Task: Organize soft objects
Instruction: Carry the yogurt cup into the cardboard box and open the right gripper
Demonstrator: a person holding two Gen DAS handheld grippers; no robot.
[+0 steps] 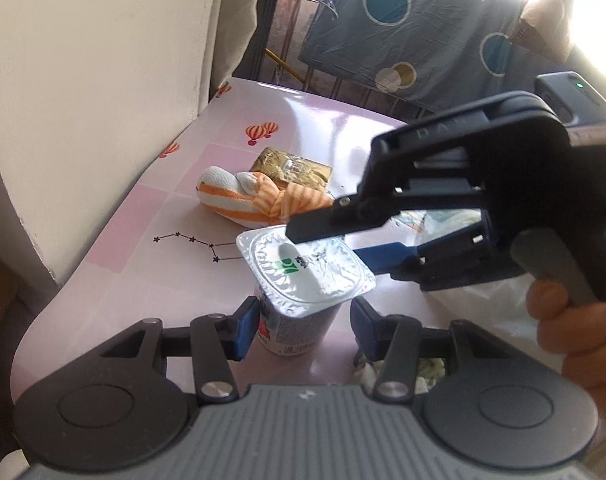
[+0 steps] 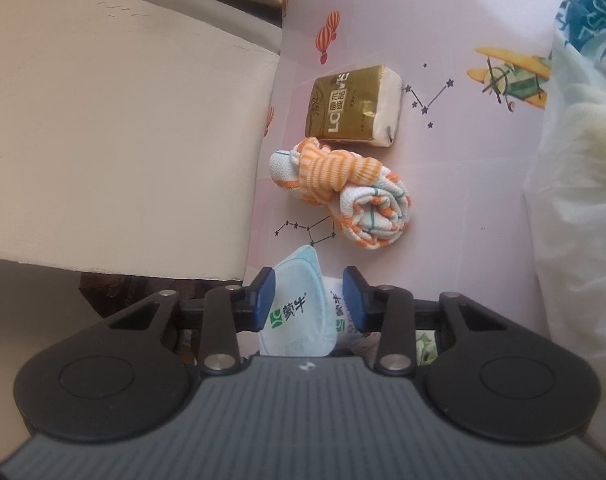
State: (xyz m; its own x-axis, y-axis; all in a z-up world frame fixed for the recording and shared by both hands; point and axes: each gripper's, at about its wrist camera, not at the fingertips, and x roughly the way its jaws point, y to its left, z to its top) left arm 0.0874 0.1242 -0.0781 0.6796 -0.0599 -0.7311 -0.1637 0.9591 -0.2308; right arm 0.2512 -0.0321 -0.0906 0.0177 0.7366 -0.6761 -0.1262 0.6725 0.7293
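Note:
A yogurt cup (image 1: 299,280) with a foil lid stands on the pink table (image 1: 143,264). My left gripper (image 1: 303,328) is open around its base: the left pad sits at the cup's side and the right pad stands clear of it. My right gripper (image 1: 323,246) comes in from the right, rolled, and is shut on the cup's top, with one finger over the lid and the other by the rim. In the right wrist view the cup (image 2: 299,308) fills the gap of that gripper (image 2: 308,300). A rolled orange-and-white towel (image 2: 343,196) and a gold tissue pack (image 2: 355,108) lie beyond.
A beige cushioned back (image 1: 83,100) borders the table's left side. A white plastic bag (image 2: 575,200) takes up the right edge. A person's hand (image 1: 575,320) holds the right gripper's handle. Blue patterned cloth (image 1: 403,32) hangs over a rail behind the table.

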